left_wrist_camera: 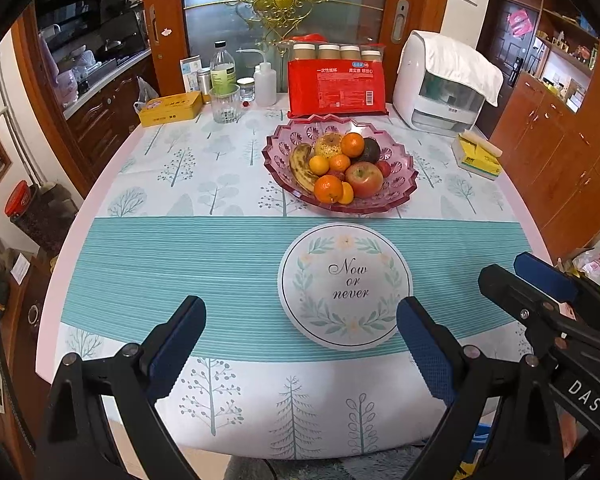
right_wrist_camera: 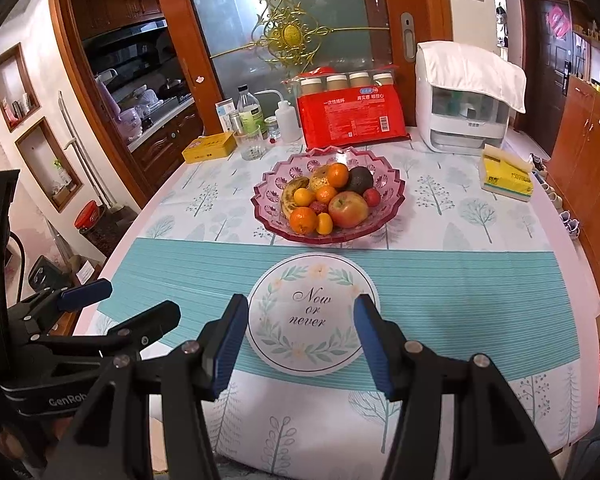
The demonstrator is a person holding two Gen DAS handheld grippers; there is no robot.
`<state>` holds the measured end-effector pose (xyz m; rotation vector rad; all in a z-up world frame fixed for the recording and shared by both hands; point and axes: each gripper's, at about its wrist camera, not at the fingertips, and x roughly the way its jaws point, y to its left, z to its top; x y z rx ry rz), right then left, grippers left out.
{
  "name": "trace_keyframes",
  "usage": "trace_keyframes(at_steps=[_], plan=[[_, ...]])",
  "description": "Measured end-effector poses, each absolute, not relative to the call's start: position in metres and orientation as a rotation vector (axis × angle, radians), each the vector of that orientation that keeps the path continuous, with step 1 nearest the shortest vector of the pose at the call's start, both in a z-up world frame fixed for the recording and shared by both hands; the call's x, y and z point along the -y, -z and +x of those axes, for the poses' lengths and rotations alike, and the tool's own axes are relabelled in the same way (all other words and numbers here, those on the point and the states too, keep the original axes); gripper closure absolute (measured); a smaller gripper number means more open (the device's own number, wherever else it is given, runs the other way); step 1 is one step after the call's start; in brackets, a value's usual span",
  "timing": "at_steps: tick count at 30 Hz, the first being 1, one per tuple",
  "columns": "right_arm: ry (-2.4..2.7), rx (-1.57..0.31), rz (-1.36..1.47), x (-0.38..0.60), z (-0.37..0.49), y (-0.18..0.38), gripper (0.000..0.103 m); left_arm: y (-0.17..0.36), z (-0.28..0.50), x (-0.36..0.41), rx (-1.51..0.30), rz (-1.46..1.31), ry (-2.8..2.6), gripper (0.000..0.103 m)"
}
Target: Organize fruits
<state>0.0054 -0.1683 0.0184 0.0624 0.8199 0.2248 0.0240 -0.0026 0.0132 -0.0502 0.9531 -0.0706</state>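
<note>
Found the left gripper [left_wrist_camera: 302, 308] nearest the lens, low over the near side of the tablecloth [left_wrist_camera: 219, 256], jaws spread wide and empty. Found the right gripper [right_wrist_camera: 302, 300] just beside it, likewise released, nothing between the pads, framing the round mat [right_wrist_camera: 312, 320] printed "Now or never". Noted no fruit on that mat.

Located all the fruit farther back, heaped in the pink glass bowl [left_wrist_camera: 275, 140] beyond the mat: a spotted banana [left_wrist_camera: 302, 166] along the left, a red apple [left_wrist_camera: 364, 178] at the front right, an orange [left_wrist_camera: 328, 189] at the front rim touching a smaller citrus, a dark avocado [left_wrist_camera: 368, 150] behind. Could not settle from this alone whether a heap waiting to be sorted or a finished gathering.

Judged the banana soft, overripe and easily bruised; best taken across the middle with a light squeeze. Judged the apple firm, heavier, smooth and apt to slip; best gripped across its widest part. Reckoned the orange light, slightly yielding, prone to roll once freed. Took the bowl for rigid, slick, breakable glass; wise to spare its scalloped rim any knock.
</note>
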Motion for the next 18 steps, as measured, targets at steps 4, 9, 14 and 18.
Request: trace_keyframes(at_steps=[4,9,14,18], plan=[[-0.225,-0.821,0.064,0.1688,0.0054,-0.0184,0.048,-0.013,0.024,0.0022,-0.953,-0.05,0.072,0.007],[-0.228,-0.824,0.066,0.17,0.004,-0.0153,0.048,-0.0108,0.0223,0.0034,-0.958,-0.047,0.068,0.007],[-0.233,-0.829,0.073,0.1741,0.0025,-0.0109,0.048,-0.0108,0.0205,0.006,-0.956,-0.047,0.064,0.007],[-0.235,-0.831,0.073,0.1746,0.0027,-0.0106,0.048,-0.0101,0.02,0.006,-0.959,-0.046,0.06,0.007]])
